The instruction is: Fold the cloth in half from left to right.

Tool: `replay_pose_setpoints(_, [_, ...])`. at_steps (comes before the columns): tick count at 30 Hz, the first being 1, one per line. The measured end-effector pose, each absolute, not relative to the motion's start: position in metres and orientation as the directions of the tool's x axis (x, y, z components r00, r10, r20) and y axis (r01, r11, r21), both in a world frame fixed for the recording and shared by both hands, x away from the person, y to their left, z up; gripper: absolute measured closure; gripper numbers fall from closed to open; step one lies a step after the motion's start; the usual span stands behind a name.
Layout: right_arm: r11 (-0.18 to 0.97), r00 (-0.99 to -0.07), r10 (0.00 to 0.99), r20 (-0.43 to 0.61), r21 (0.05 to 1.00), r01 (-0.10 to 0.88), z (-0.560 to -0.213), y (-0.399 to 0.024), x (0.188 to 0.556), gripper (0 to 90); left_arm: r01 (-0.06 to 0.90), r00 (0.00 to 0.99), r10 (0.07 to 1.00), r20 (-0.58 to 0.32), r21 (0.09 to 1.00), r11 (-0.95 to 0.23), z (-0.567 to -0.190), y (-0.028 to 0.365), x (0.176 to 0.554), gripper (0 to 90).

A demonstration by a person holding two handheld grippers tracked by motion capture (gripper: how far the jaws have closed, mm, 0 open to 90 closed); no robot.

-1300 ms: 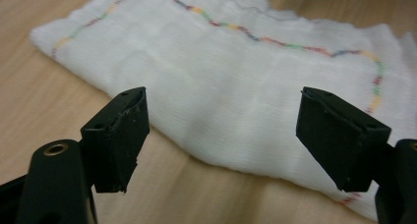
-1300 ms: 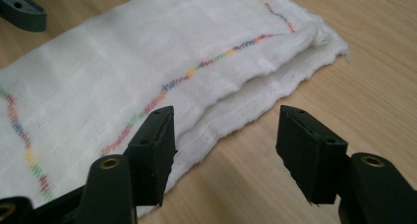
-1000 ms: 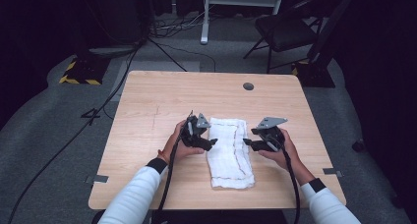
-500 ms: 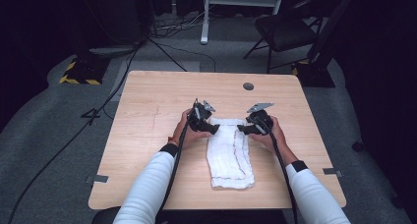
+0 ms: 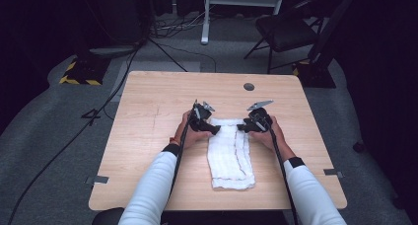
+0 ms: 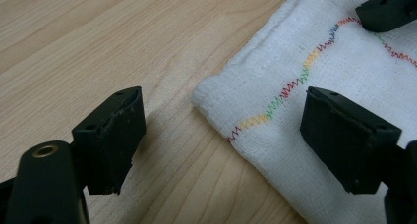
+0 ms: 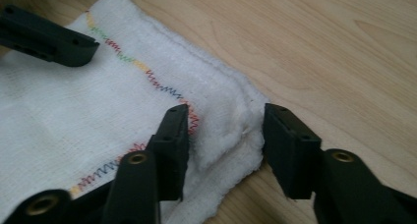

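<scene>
A white folded towel (image 5: 229, 153) with a multicoloured zigzag seam lies lengthwise on the wooden table (image 5: 148, 116). My left gripper (image 5: 214, 130) is at the towel's far left corner. In the left gripper view it (image 6: 223, 121) stands open astride that corner of the towel (image 6: 305, 111), one jaw over bare wood, its jaws having just opened a little wider. My right gripper (image 5: 241, 128) is at the far right corner. There it (image 7: 226, 121) has just been closing, with the puckered corner of the towel (image 7: 74, 111) between its jaws, which still stand well apart.
A round cable hole (image 5: 249, 86) sits near the table's far edge. Beyond the table are a dark chair (image 5: 286, 30), a white stand (image 5: 204, 37) and a yellow-and-black striped block (image 5: 79, 72) on the grey floor. Cables trail from both grippers along the person's white sleeves.
Both hands have moved away from the person and slightly down, from the towel's sides to its two far corners. The towel has stayed where it was.
</scene>
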State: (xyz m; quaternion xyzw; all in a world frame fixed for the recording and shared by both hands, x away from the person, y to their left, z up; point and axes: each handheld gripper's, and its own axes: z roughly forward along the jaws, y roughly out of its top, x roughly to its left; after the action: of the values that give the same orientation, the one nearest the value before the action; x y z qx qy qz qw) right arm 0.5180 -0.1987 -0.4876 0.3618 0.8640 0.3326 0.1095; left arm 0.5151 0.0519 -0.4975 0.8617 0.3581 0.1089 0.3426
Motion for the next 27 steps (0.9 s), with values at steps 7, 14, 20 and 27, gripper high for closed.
replay_pose_setpoints(7, [0.512, -0.725, 0.683, 0.088, 0.651, 0.561, -0.487, -0.195, 0.515, 75.3, 0.547, 0.748, 0.653, -0.121, 0.668, -0.504, -0.493, 0.051, 0.514, 55.3])
replay_pose_setpoints(14, [0.517, -0.722, 0.689, 0.055, 0.661, 0.544, -0.486, -0.192, 0.514, 80.2, 0.505, 0.787, 0.608, -0.099, 0.669, -0.545, -0.49, 0.05, 0.516, 78.0])
replay_pose_setpoints(20, [0.503, -0.708, 0.706, 0.006, 0.7, 0.507, -0.477, -0.192, 0.514, 81.5, 0.465, 0.782, 0.622, -0.037, 0.7, -0.542, -0.476, 0.048, 0.519, 81.4])
replay_pose_setpoints(27, [0.485, -0.7, 0.713, -0.039, 0.748, 0.453, -0.455, -0.194, 0.513, 81.7, 0.405, 0.789, 0.614, 0.014, 0.739, -0.538, -0.452, 0.05, 0.519, 81.8])
